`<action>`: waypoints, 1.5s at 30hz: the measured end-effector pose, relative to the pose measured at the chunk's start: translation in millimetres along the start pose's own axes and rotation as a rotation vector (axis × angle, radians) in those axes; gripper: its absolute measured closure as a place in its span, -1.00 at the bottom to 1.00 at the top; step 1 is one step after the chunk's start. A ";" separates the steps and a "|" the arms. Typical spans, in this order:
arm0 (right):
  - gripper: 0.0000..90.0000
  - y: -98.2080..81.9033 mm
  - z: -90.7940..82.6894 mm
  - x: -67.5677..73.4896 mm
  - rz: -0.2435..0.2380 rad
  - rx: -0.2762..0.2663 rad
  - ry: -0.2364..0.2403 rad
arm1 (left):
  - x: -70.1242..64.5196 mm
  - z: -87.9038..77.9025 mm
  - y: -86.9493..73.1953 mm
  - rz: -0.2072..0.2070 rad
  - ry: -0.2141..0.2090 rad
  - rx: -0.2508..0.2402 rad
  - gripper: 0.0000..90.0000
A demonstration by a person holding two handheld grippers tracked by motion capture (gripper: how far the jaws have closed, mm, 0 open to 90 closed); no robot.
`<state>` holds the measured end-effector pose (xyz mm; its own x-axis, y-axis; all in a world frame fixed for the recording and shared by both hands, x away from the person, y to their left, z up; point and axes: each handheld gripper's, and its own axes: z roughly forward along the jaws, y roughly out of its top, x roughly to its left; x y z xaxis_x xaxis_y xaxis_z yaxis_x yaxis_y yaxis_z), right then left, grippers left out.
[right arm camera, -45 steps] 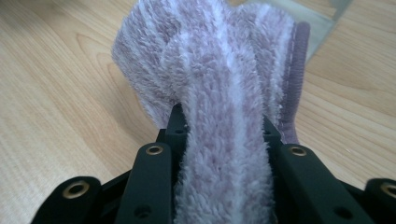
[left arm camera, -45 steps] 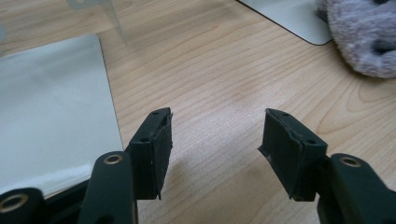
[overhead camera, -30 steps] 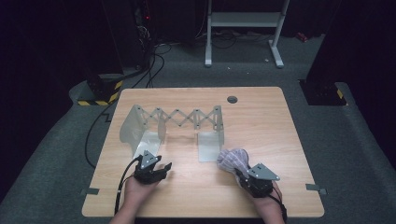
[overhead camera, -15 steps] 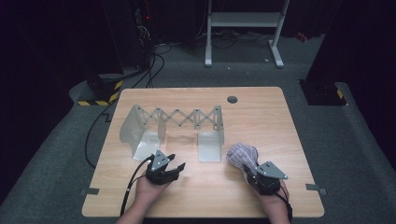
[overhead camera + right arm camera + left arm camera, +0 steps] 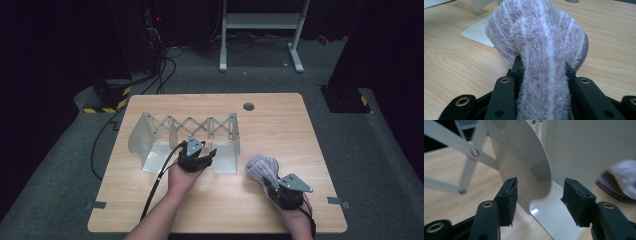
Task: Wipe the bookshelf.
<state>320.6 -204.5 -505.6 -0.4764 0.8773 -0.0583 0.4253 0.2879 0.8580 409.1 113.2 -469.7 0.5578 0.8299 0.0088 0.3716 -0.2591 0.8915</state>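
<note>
Jaws parted around a curved grey divider plate, the left gripper reaches into the expanding metal rack near the middle of the wooden table; its pads stand clear of the plate on both sides and have just been closing in on it. The rack lies crosswise on the table, its long axis running from the person's left to right, a scissor lattice along the far side linking the upright plates, whose feet point toward the person. The right gripper, near the table's front right, is clamped on a rolled, fluffy lilac-and-white striped sock. The sock's bulk points away from the person and slightly left, toward the rack's right end plate; its long axis runs in line with the jaws, and a band of it trails back between them. In the high view the sock sits just beside the rack's right foot, apart from it.
</note>
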 end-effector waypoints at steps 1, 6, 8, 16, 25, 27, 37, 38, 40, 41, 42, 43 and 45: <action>0.48 0.0 -0.3 0.2 0.000 0.000 0.000 | 0.8 2.7 2.7 -0.002 0.012 0.006 0.14; 0.48 -0.3 0.1 1.9 -0.005 0.003 0.007 | 2.3 2.4 1.6 0.004 0.081 0.014 0.54; 0.47 -0.8 1.1 2.7 -0.009 0.006 0.010 | 5.5 -2.0 -1.8 -0.002 0.090 0.007 0.65; 0.47 0.0 2.5 8.7 -0.018 0.011 0.020 | 7.2 -24.1 -14.6 0.007 0.085 -0.009 0.77; 0.47 0.3 5.8 14.9 -0.037 0.019 0.032 | -12.1 -41.0 -26.2 0.019 0.026 -0.025 0.73; 0.47 0.2 6.0 14.9 -0.037 0.020 0.033 | -13.9 -42.4 -26.9 0.028 0.008 -0.025 0.73; 0.47 -0.3 7.9 13.3 -0.034 0.022 0.040 | 18.0 -85.5 -67.5 0.007 0.005 0.002 0.17; 0.47 -0.2 8.6 14.1 -0.037 0.024 0.040 | 22.5 -88.6 -70.9 0.002 0.020 0.008 0.18; 0.47 0.1 9.4 15.8 -0.039 0.028 0.043 | 33.3 -95.4 -76.6 -0.017 0.053 0.010 0.21; 0.47 0.3 9.7 16.3 -0.042 0.029 0.044 | 41.8 -99.7 -79.1 -0.037 0.087 0.008 0.22; 0.47 0.6 10.3 17.6 -0.045 0.028 0.044 | 47.1 -101.8 -79.5 -0.045 0.116 0.005 0.23; 0.47 0.9 10.5 18.2 -0.046 0.028 0.044 | 51.0 -103.0 -79.4 -0.050 0.137 0.000 0.23; 0.47 1.0 11.0 19.0 -0.046 0.030 0.045 | 62.5 -102.8 -75.6 -0.068 0.171 -0.006 0.21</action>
<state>320.4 -183.3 -511.4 -0.5302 0.8447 -0.0738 0.4244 0.3397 0.8393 339.6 235.5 -489.9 0.3970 0.9175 0.0249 0.3995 -0.1972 0.8952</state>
